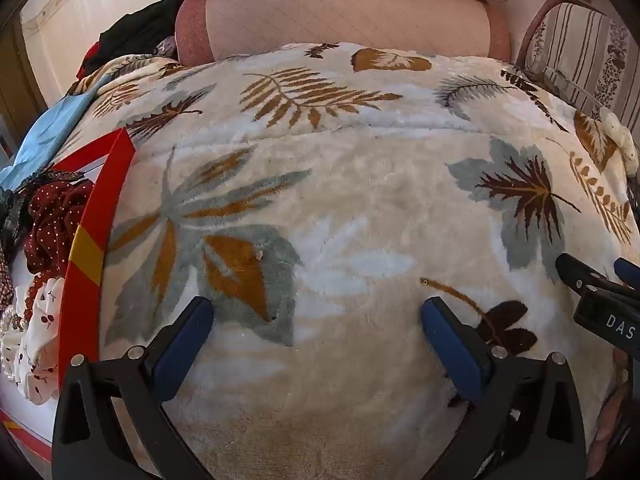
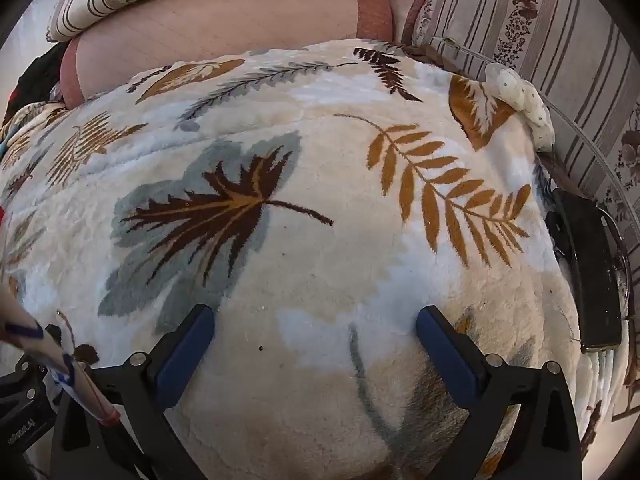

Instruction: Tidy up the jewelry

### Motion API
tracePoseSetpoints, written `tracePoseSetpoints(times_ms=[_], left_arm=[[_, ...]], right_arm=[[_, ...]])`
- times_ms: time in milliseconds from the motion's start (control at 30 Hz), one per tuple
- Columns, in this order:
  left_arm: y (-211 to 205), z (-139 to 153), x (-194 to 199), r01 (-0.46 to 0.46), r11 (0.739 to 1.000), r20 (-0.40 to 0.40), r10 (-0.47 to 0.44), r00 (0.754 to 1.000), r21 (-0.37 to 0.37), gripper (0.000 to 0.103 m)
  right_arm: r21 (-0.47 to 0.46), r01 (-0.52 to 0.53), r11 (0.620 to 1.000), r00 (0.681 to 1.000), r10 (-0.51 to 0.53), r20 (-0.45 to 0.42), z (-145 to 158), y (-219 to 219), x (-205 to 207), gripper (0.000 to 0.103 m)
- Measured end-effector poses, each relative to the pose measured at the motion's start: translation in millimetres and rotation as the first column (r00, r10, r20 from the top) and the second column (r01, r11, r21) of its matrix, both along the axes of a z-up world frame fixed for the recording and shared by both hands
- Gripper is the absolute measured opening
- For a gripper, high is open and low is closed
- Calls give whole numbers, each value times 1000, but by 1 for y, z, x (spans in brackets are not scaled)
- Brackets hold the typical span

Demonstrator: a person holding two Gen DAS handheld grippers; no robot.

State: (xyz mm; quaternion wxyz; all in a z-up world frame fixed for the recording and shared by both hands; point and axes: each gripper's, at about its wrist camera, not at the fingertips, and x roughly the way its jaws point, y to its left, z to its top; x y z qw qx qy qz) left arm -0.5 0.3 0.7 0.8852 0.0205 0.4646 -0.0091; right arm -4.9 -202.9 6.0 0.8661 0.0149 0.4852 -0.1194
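Both tools, the left tool (image 1: 318, 316) and the right tool (image 2: 316, 326), gape fully wide and hold nothing above the leaf-print blanket (image 1: 360, 184). The jewelry (image 1: 30, 300), bead strings among scrunchies in a red-edged box (image 1: 86, 248) at far left, looks light, limp and slippery; pinching a bunched strand seems best.

white letters "das" on right gripper (image 1: 604, 284)

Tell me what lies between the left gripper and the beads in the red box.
The red box's wall stands between the open left gripper and the beads, which lie inside among the fabric pieces. Only bare blanket lies before the wall.
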Motion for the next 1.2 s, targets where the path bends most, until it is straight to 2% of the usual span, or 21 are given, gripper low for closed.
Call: tracePoseSetpoints(times_ms=[567,1200], left_arm=[[1,0,0,-1,1000,-8,1,1000,2,103],[0,0,-2,-2,1000,-4,2,1000,5,103]], right_arm=[[12,2,1000,1000,-1,-7,-4,6,9,103],[41,-9,999,1000,10,-13,4,-1,-1,103]])
